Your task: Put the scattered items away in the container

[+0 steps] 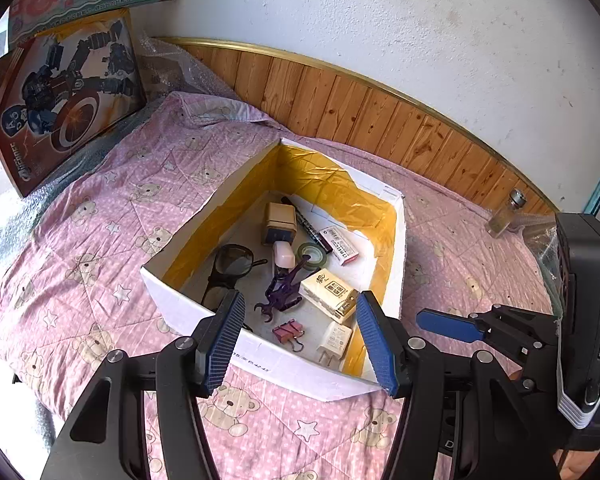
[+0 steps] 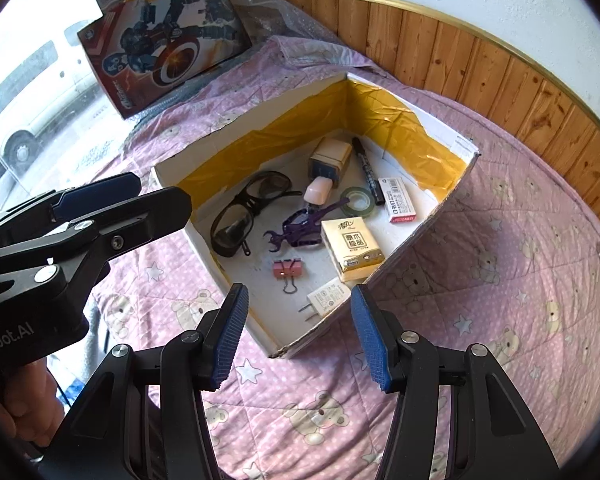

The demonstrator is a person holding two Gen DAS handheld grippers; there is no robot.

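A white cardboard box [image 1: 284,364] lined with yellow tape sits on a pink bear-print quilt [image 1: 100,208]. Inside lie black glasses [image 1: 230,266], a purple toy scorpion [image 1: 282,292], a tissue pack [image 1: 328,292], a pink binder clip [image 1: 288,332], a white charger [image 1: 334,342] and several smaller items. My left gripper [image 1: 300,304] hovers open and empty over the box's near wall. My right gripper [image 2: 299,294] is open and empty above the box's near corner [image 2: 284,352], close to the charger [image 2: 327,298] and binder clip [image 2: 287,269]. The two grippers are side by side.
Two printed toy boxes [image 1: 64,96] and bubble wrap [image 1: 172,68] lean at the far left. Wooden panelling [image 1: 380,116] runs behind the bed. A small glass bottle [image 1: 504,216] stands at the right by the wall. A hand [image 2: 32,412] holds the left gripper.
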